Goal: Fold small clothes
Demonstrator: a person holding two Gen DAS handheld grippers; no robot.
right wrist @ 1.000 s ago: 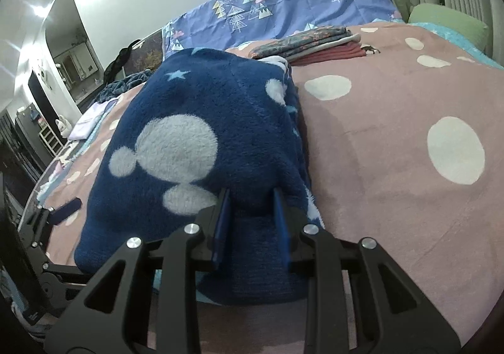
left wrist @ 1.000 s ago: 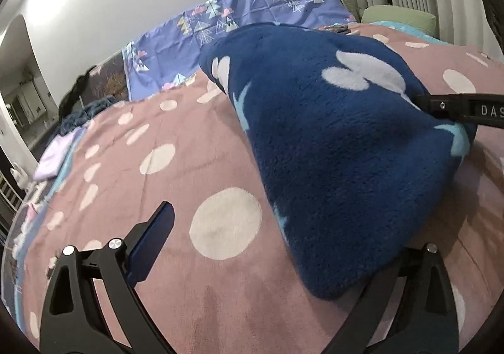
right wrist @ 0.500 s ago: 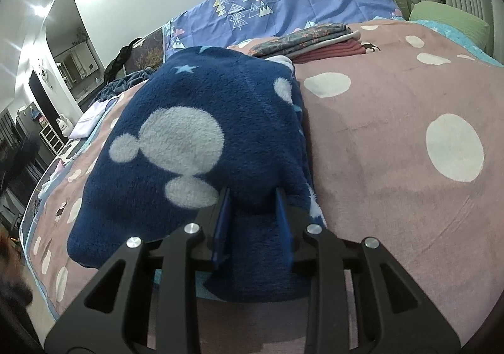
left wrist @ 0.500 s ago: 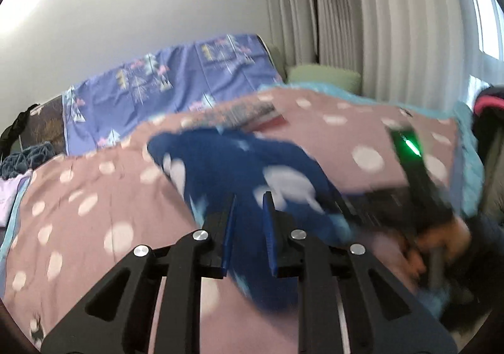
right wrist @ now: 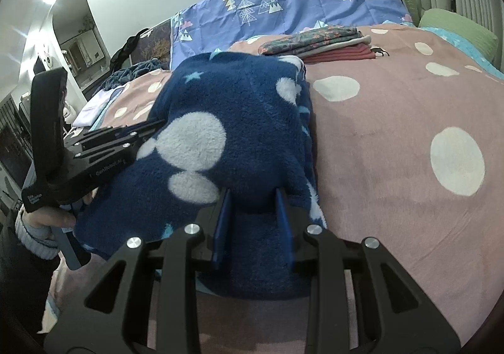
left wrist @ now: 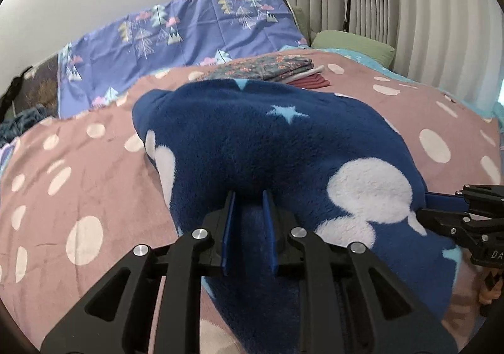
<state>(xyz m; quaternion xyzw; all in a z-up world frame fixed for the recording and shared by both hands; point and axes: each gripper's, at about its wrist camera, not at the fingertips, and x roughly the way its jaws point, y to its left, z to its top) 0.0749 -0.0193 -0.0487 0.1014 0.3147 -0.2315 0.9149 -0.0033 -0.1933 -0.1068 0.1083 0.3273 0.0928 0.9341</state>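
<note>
Both tools grip the near edge of the navy fleece garment (left wrist: 283,146): the left tool (left wrist: 249,196) has just been closing, and its blue pads now pinch a fold of the fleece at about 6 o'clock in its own view, while the right tool (right wrist: 253,196) is clamped on another bunch of the same edge, also at 6 o'clock in its view. In the right wrist view the left tool (right wrist: 151,128) comes in from 9 o'clock, held by a hand (right wrist: 47,218) in a pale knitted cuff. The garment, patterned with white mouse-head shapes and pale stars, lies humped on the pink polka-dot bedspread (right wrist: 393,133), running away toward 12 o'clock. Beyond it, near 1 o'clock, sits a stack of folded clothes (right wrist: 321,42), apart from the fleece. A purple sheet with tree prints (left wrist: 189,32) covers the headboard behind.
</note>
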